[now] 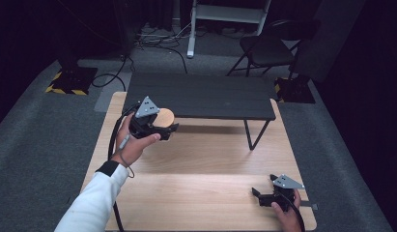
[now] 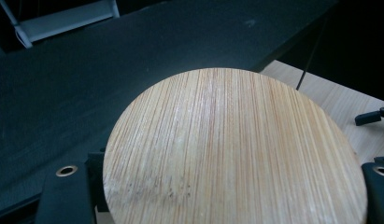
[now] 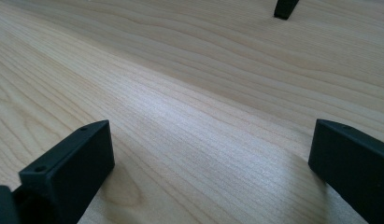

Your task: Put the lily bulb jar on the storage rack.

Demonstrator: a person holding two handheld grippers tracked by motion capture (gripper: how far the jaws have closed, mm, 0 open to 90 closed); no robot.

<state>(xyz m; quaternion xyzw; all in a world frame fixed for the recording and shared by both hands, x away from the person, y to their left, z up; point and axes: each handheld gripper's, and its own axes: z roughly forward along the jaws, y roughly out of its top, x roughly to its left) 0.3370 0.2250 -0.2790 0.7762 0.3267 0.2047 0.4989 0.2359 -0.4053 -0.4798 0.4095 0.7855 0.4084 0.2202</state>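
Two grippers are yours: nearest, your right gripper [image 1: 262,195] rests wide open and empty on the wooden table [image 1: 205,193], while farther off your left gripper [image 1: 163,129] clamps the round bamboo disc [image 1: 165,116] beside the black shelf [image 1: 201,96], so keep it level.

A studio-like lab: black curtains [image 1: 22,29], floor cables [image 1: 157,41], taped stand bases [image 1: 70,82].

Grey carpet [image 1: 36,125] around a pale wood table [image 1: 205,193] — black bench [image 1: 201,96] mid-frame, folding chair [image 1: 268,48] upper right, dark walls beyond.
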